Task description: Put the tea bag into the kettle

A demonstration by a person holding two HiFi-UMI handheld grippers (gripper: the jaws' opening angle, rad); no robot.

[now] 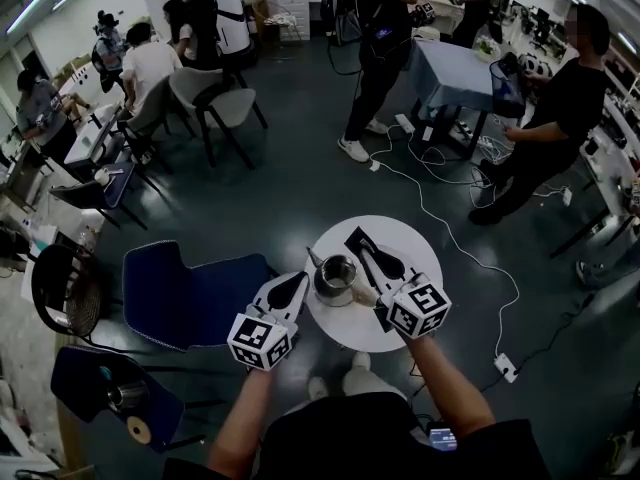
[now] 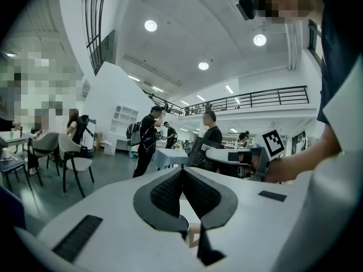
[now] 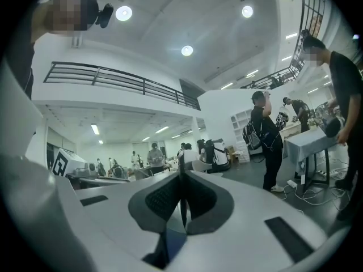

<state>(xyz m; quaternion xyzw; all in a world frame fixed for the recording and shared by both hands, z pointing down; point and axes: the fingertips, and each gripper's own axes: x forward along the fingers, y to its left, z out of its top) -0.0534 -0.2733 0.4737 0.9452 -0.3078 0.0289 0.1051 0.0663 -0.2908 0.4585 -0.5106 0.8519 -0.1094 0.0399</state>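
Head view, one moment, task not yet complete.

- Table (image 1: 410, 236): round, white, carries the kettle.
- Kettle (image 1: 335, 276): metal, upright at the table's left edge. The spout points to the far left and a pale handle points right. The mouth looks uncovered, and nothing pale or dark is visible inside.
- Right gripper (image 1: 368, 255): over the table, just beyond the kettle. In the right gripper view its jaws are pressed onto a thin flat thing seen edge-on, which rises past the tips.
- Tea bag (image 1: 355, 239): judged to be the flat black piece projecting from the right gripper's tips toward the table's far edge. It is close beside the kettle but not in it. This identification is likely, not certain.
- Left gripper (image 1: 302, 280): at the table's left edge, tips close beside the kettle. In the left gripper view the jaws are together. A small pale bit shows low in the gap and cannot be identified.

Progress: the bag appears to be picked up. It has yet to be brought over the mouth and let go.
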